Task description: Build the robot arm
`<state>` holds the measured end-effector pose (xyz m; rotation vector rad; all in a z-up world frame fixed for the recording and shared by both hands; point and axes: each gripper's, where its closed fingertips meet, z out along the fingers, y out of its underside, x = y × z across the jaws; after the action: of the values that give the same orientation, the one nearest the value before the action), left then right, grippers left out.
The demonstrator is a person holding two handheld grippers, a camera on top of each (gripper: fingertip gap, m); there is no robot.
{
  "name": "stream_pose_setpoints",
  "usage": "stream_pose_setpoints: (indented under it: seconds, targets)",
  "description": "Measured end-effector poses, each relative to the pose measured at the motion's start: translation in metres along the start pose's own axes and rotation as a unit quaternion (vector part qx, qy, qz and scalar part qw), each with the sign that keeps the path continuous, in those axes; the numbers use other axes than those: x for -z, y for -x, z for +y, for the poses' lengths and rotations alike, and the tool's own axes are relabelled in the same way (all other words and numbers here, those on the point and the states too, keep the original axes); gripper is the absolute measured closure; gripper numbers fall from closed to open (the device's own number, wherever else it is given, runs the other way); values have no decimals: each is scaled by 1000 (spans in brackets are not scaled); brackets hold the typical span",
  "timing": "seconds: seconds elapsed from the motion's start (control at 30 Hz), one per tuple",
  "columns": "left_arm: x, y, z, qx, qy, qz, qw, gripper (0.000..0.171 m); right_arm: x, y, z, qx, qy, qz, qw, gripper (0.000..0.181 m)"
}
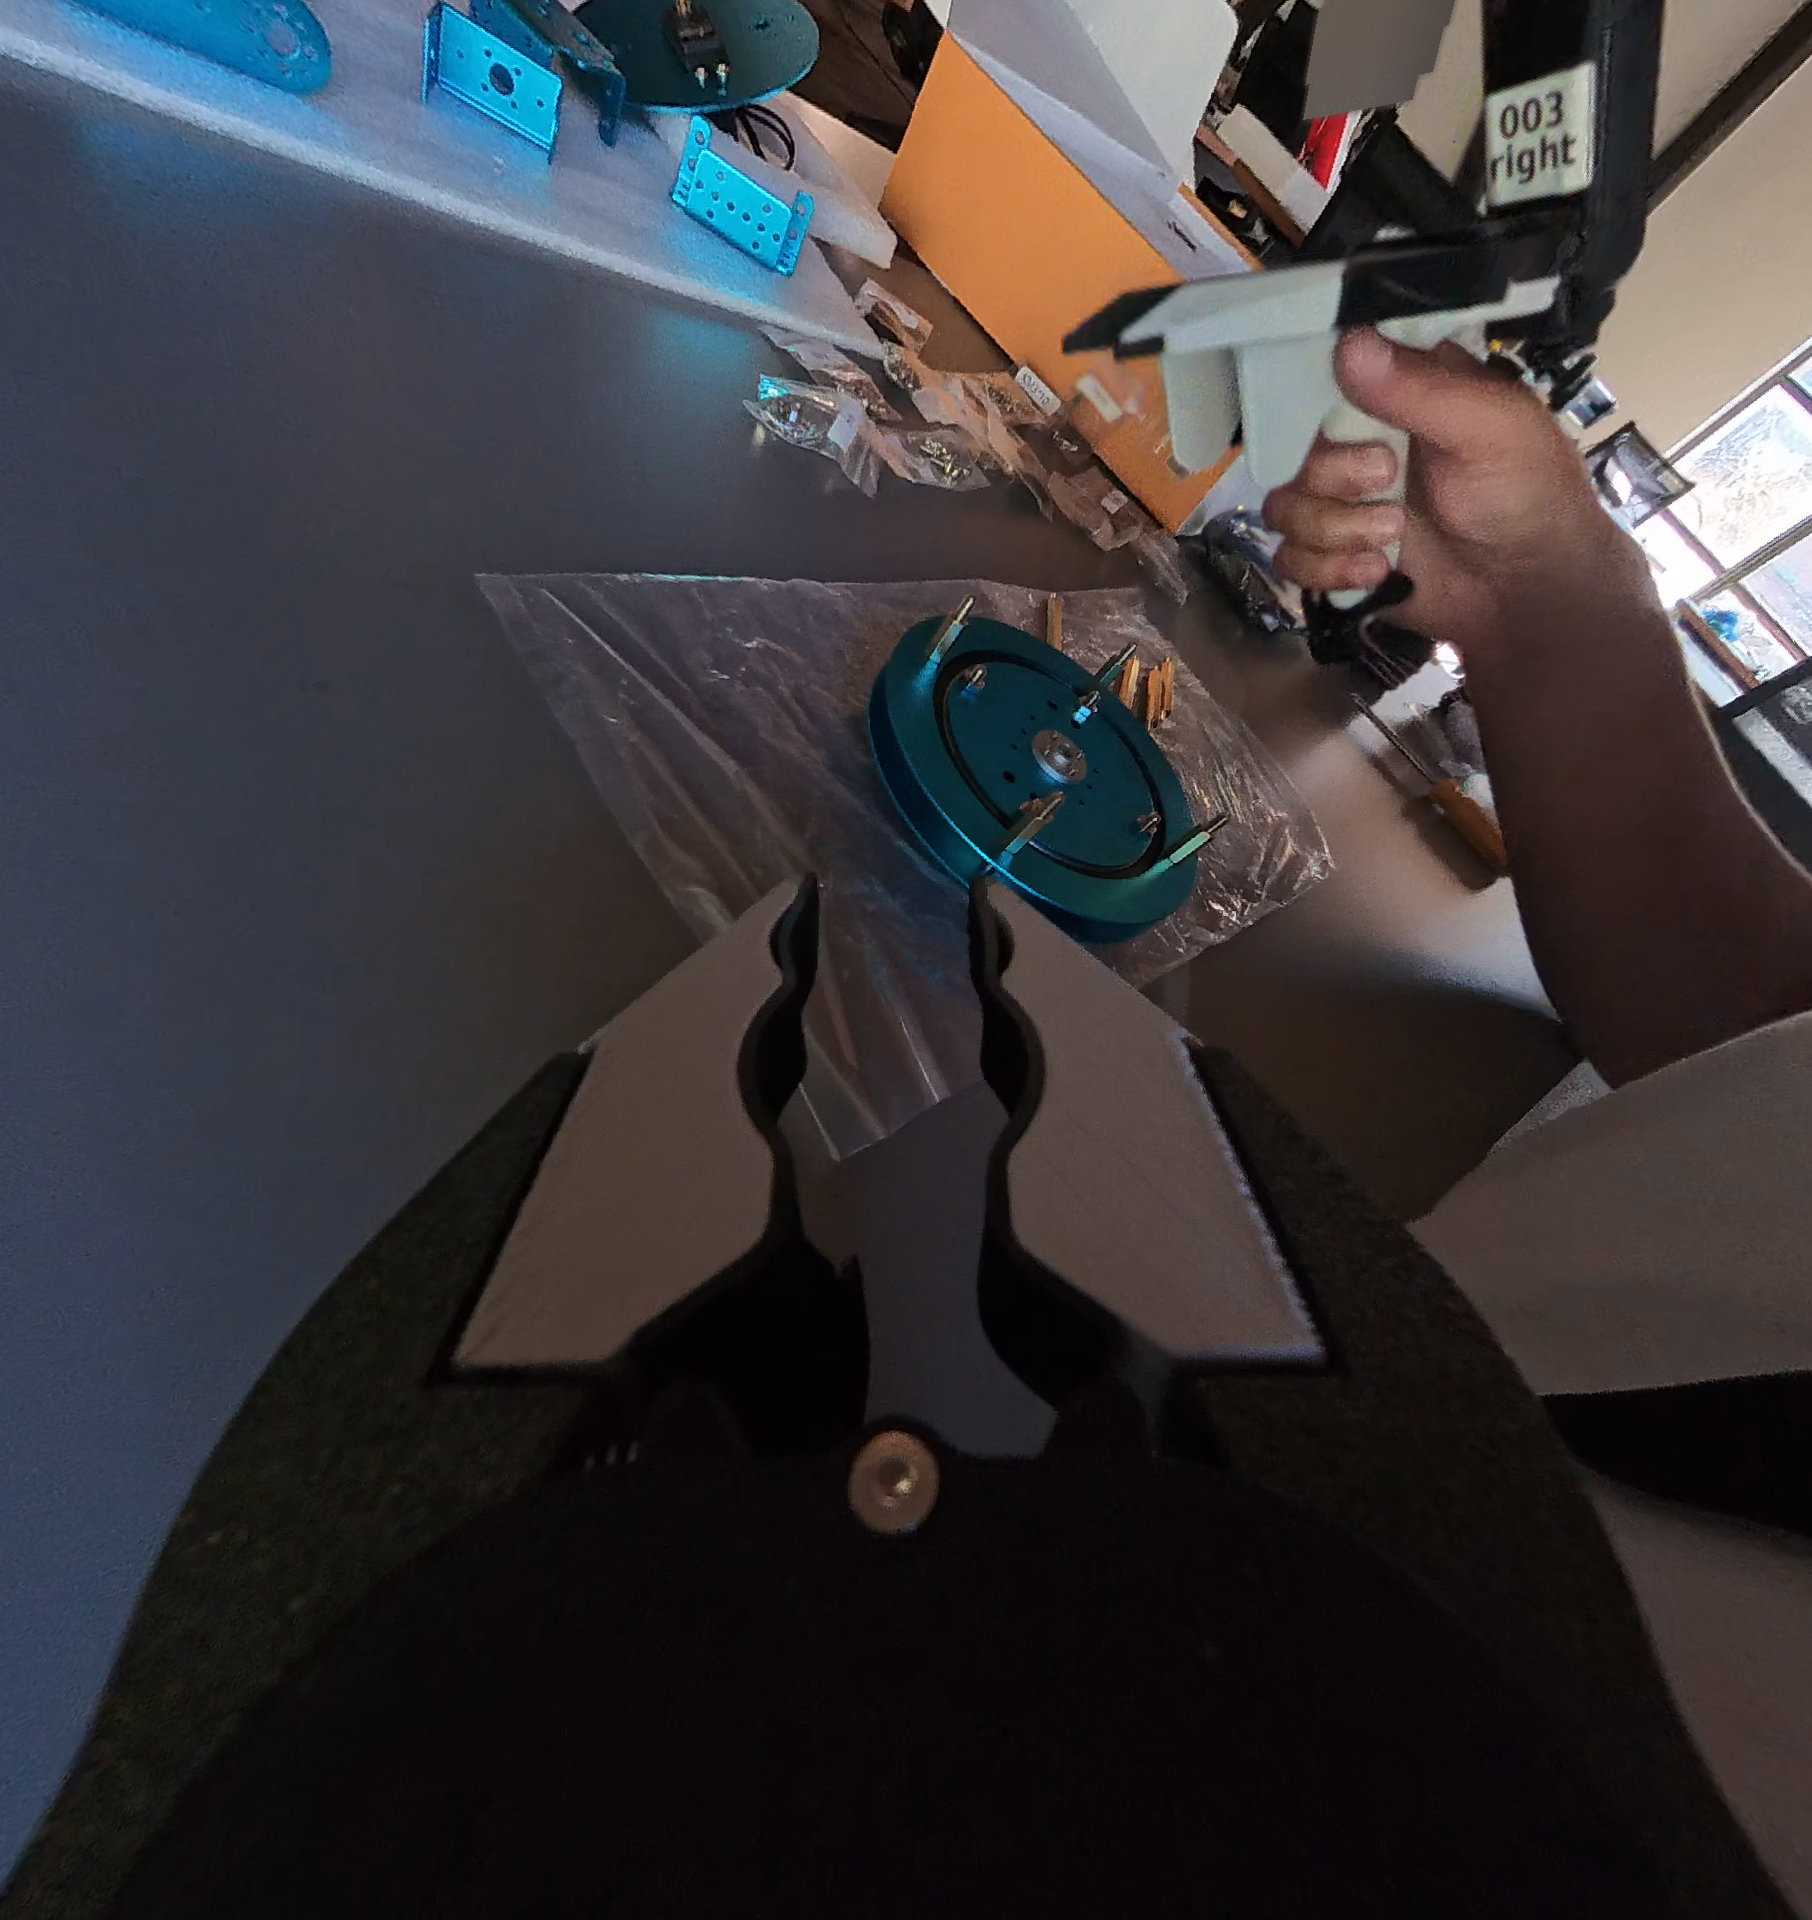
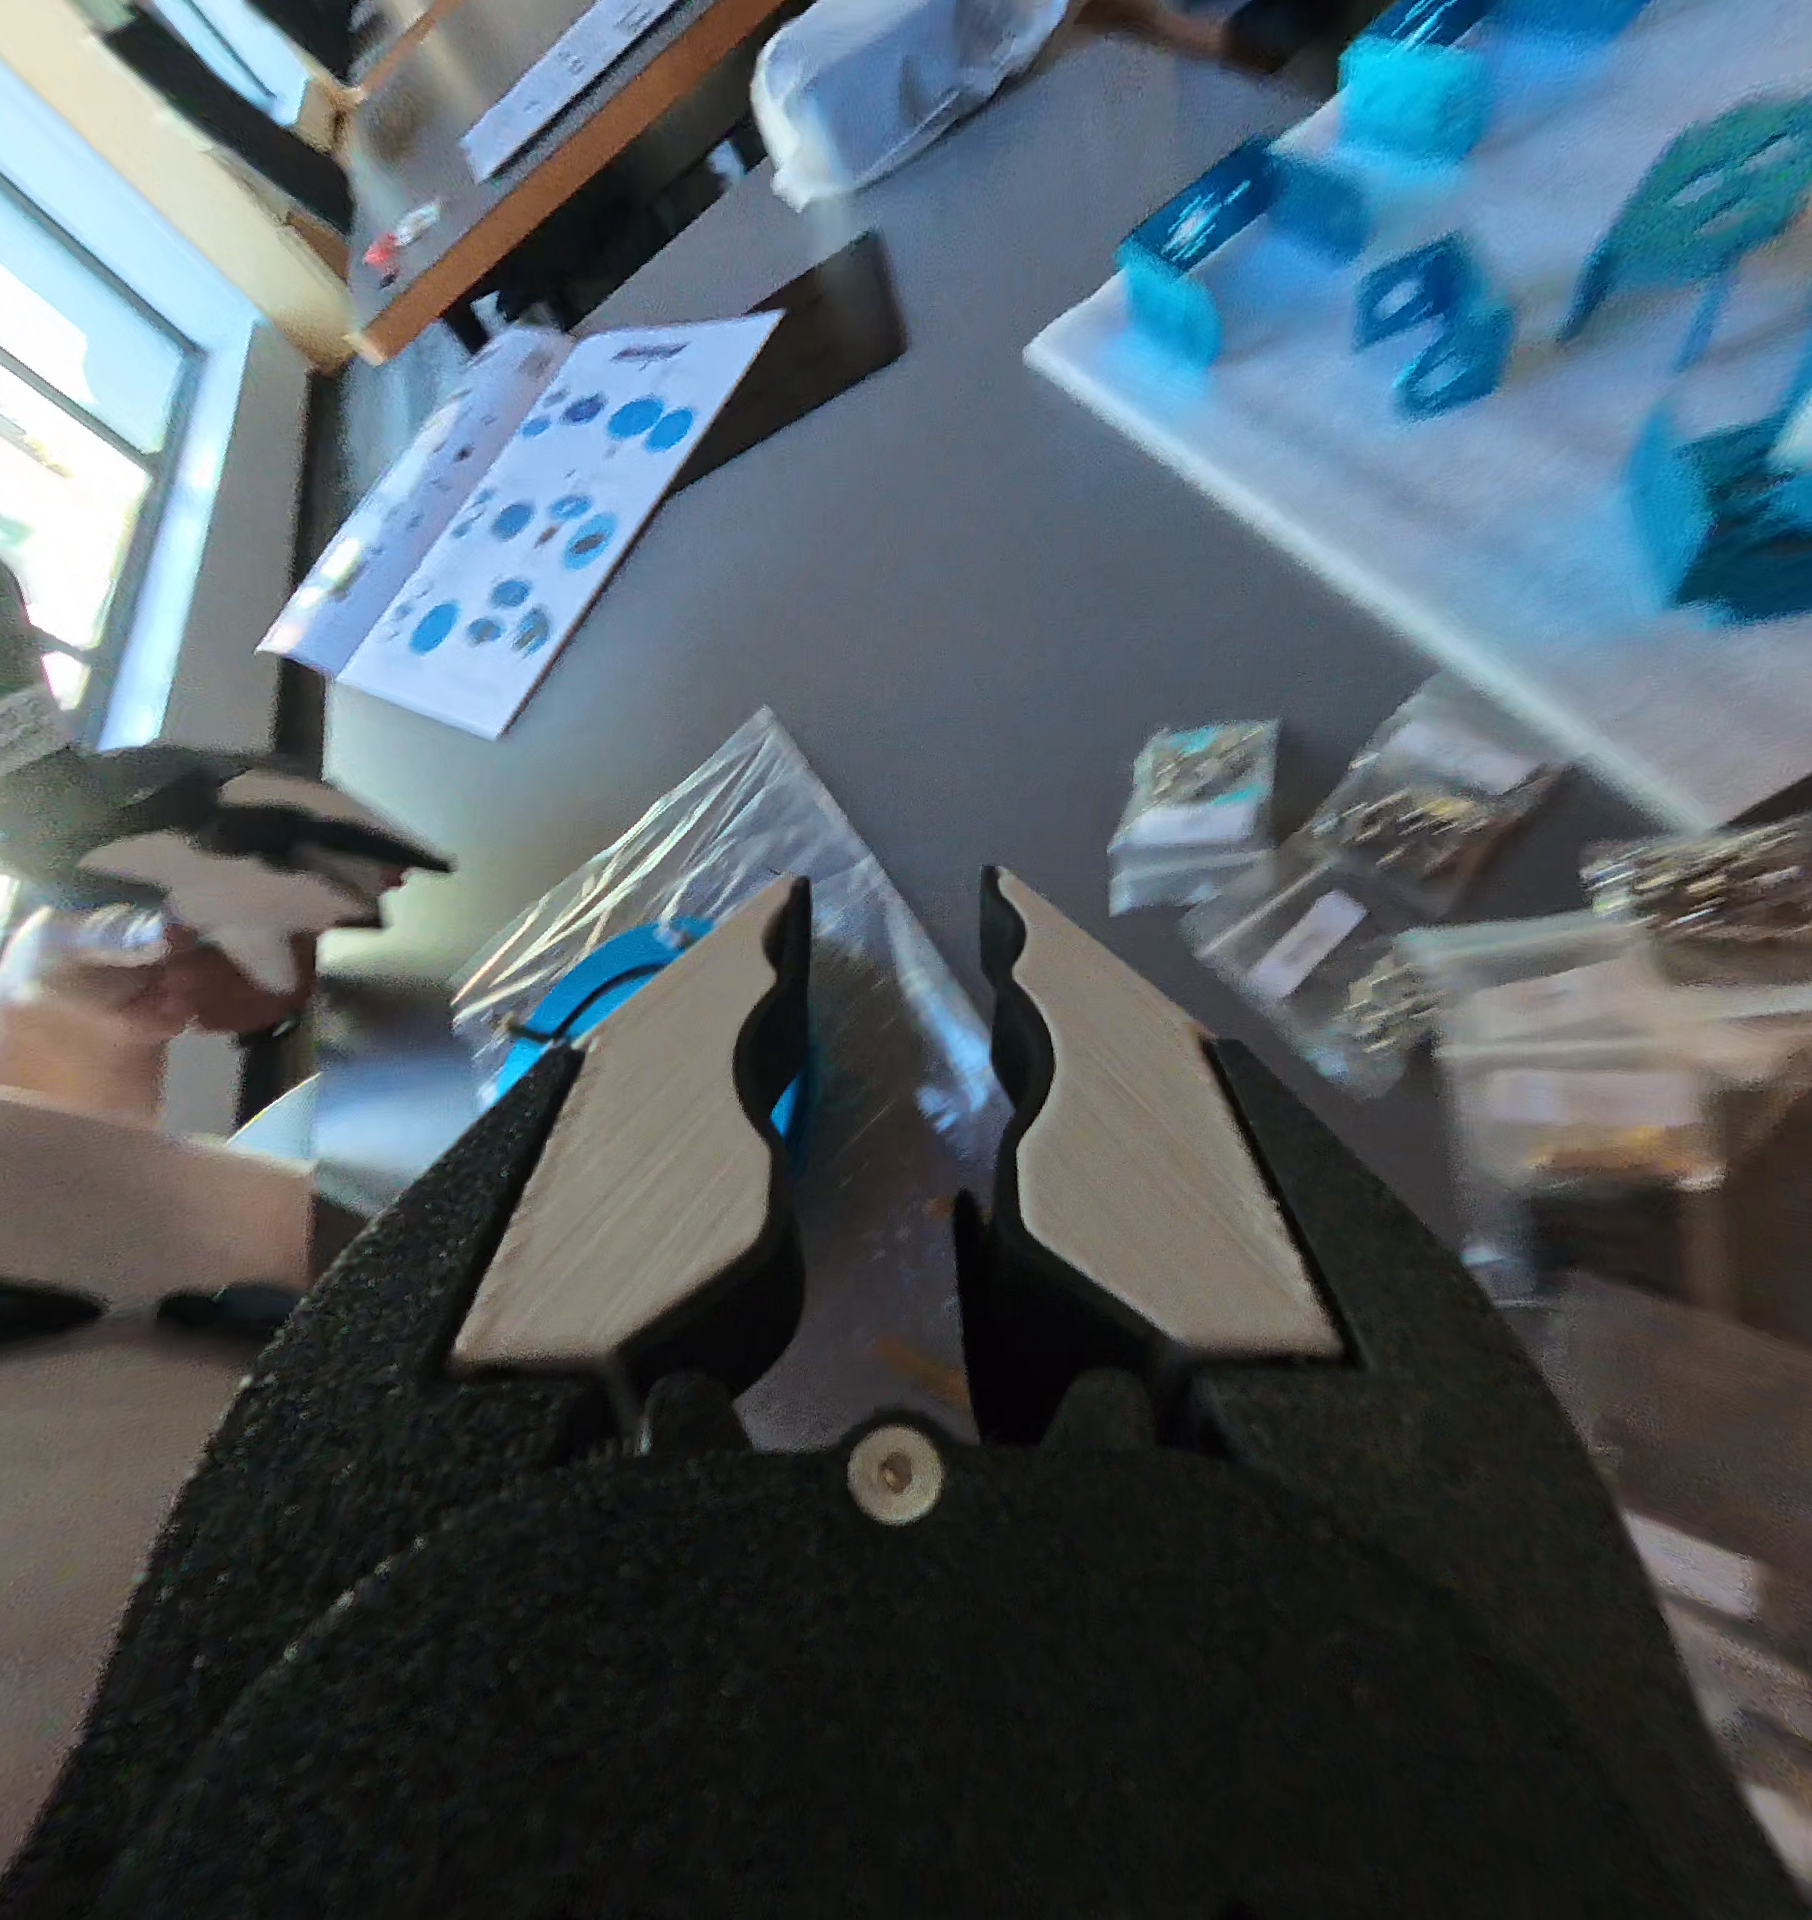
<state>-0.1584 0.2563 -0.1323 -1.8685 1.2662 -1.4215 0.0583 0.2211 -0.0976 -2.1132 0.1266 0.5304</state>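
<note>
A blue metal disc [image 1: 1032,784] with brass standoffs and a black ring lies on a clear plastic bag [image 1: 736,748] on the grey table. My left gripper [image 1: 894,896] is open and empty, its tips just short of the disc's near rim. Loose brass standoffs [image 1: 1151,688] lie beside the disc. The right gripper [image 1: 1120,335], held in a hand, hovers high above and beyond the disc. In the right wrist view my right gripper [image 2: 894,883] is open and empty above the bag [image 2: 860,997]; the disc [image 2: 611,987] shows partly behind its left finger. The left gripper [image 2: 258,842] shows at the left.
A white board [image 2: 1401,499] holds several blue brackets [image 1: 741,197] and plates at the back. Small bags of hardware [image 1: 881,416] lie by an orange box [image 1: 1037,249]. A printed sheet [image 2: 528,530] lies on the table. A wooden-handled tool [image 1: 1442,779] lies at the right. Across from one pair of fingers to the other is roughly 25 cm.
</note>
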Motion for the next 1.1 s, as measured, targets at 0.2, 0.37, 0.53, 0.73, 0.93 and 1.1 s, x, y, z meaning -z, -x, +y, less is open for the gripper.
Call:
stream_pose_setpoints:
  seconds: [0.2,0.37,0.53,0.73,0.93,1.1]
  targets:
    - [14,0,2,-19,0,2,1000,144,2,-108,-90,17,1,172,985,144]
    - [37,9,11,-27,1,-22,999,143,-15,-215,-121,-53,50,287,955,137]
    - [69,20,16,-24,-17,-66,997,143,-32,-247,-115,-152,51,259,953,137]
    - [95,30,23,0,-35,-89,995,143,-46,-256,-111,-239,12,187,953,154]
    - [102,28,24,-8,-35,-96,995,143,-53,-253,-117,-297,-45,117,947,175]
    - [101,23,23,-12,-36,-95,995,143,-44,-247,-135,-288,-95,99,948,181]
